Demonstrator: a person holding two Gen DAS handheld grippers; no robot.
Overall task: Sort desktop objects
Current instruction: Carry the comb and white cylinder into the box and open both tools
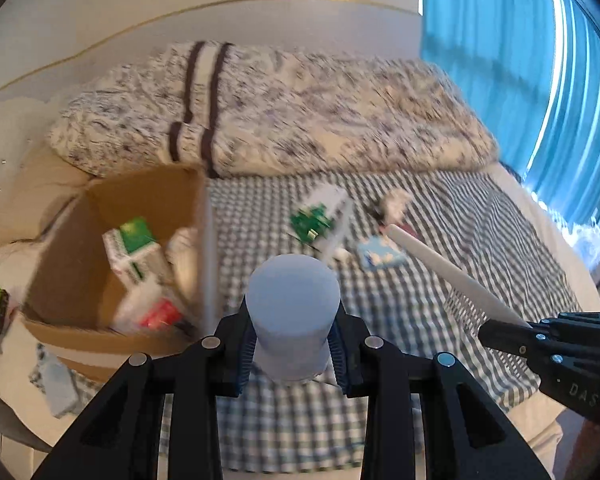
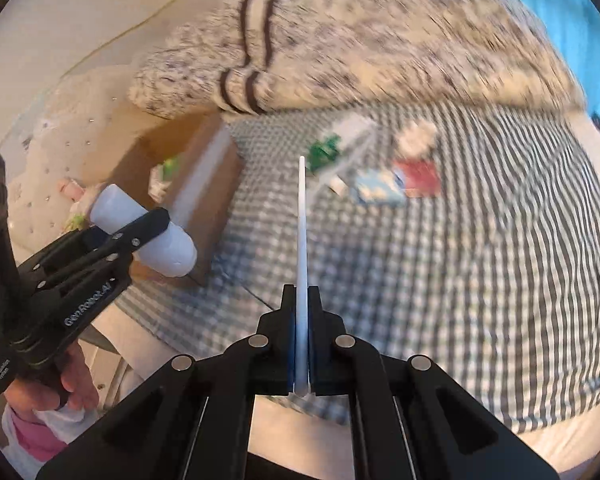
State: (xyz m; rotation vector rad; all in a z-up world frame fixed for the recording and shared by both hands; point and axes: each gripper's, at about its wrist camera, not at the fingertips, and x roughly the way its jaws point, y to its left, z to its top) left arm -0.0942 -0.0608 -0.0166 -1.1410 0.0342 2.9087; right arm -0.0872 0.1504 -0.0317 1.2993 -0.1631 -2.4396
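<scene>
Gripping a pale cylinder (image 1: 292,320) between its two pads, the left gripper (image 1: 293,354) holds it in the air above the near part of a checked sheet (image 1: 440,280); the right wrist view shows the same cylinder (image 2: 148,236) held crosswise in that gripper (image 2: 140,236), with a hand (image 2: 66,394) on its handle. The right gripper (image 2: 302,344) has its jaws pressed onto a thin white strip (image 2: 302,232), seen edge-on and pointing forward over the sheet; from the left view this strip (image 1: 444,276) slants away from that gripper (image 1: 500,328) toward the loose items. To the left stands an open cardboard box (image 1: 60,272), its side touching the sheet, holding green-and-white cartons (image 1: 132,252) and a red-marked packet (image 1: 160,314). Farther on, near the middle of the sheet, lie a green-printed white carton (image 1: 320,220), a blue card (image 1: 380,254), a red card (image 2: 418,178) just beside it, and a small pale object (image 1: 396,202) too blurred to identify. Beyond these, a patterned quilt (image 1: 300,116) with dark stripes lies folded across the bed, with a blue curtain (image 1: 520,80) at the right.
</scene>
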